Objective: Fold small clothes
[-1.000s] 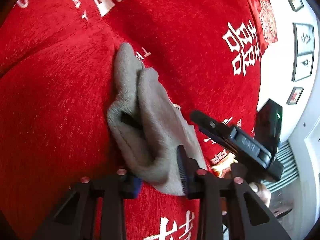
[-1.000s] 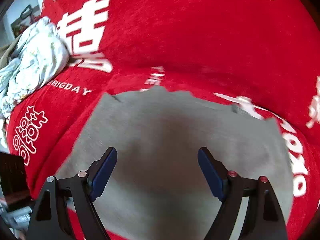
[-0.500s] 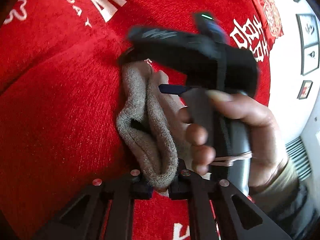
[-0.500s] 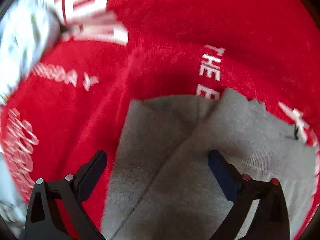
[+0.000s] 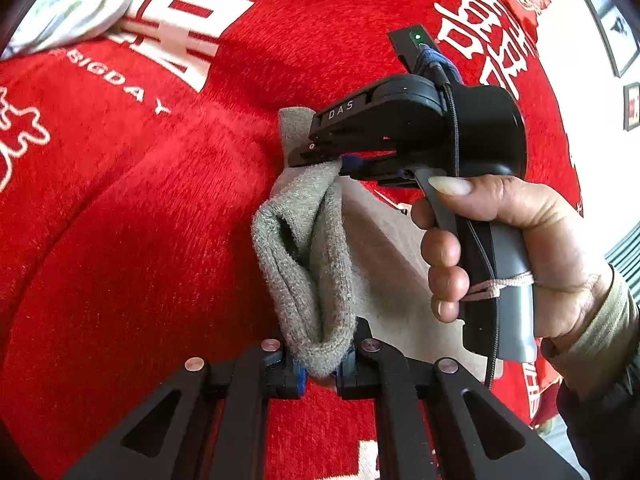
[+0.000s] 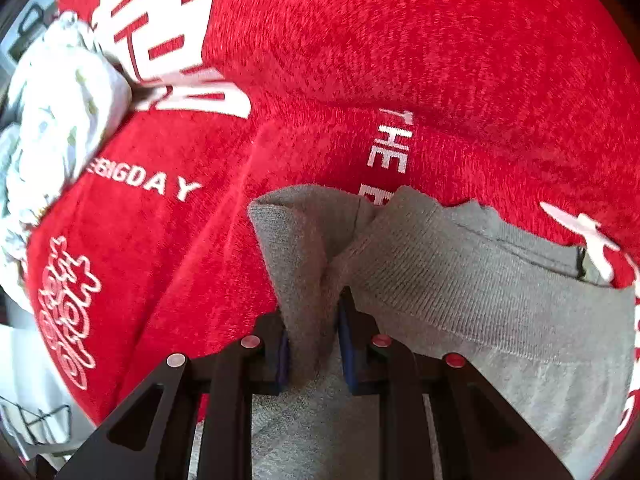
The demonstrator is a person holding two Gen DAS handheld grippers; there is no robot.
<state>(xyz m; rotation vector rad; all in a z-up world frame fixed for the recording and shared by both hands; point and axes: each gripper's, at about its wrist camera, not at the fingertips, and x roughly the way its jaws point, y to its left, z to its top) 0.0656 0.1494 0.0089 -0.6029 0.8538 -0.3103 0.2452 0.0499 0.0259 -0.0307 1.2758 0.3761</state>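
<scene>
- Left wrist view: a grey knitted garment [image 5: 320,256] lies bunched on a red plush blanket [image 5: 140,220] printed with white lettering. The knit looks soft, light and limp, likely to sag wherever it is not supported, so doubled edges and corners seem the safest places to take hold. The left tool [image 5: 318,364] is closed tight on a thick fold at the garment's near end. At the far end the right tool [image 5: 340,162], carried in a person's hand [image 5: 516,248], pinches the cloth between nearly closed jaws.
- Right wrist view: the right tool [image 6: 312,344], its jaws having just been closing, clamps an upright ridge of the same grey knit [image 6: 460,280]; the fabric is between the blue pads [image 6: 283,354] and pressed by them. The rest of the garment spreads to the right and near side over the red blanket [image 6: 400,60]. A crumpled pale floral cloth [image 6: 56,112] sits well apart at far left.
</scene>
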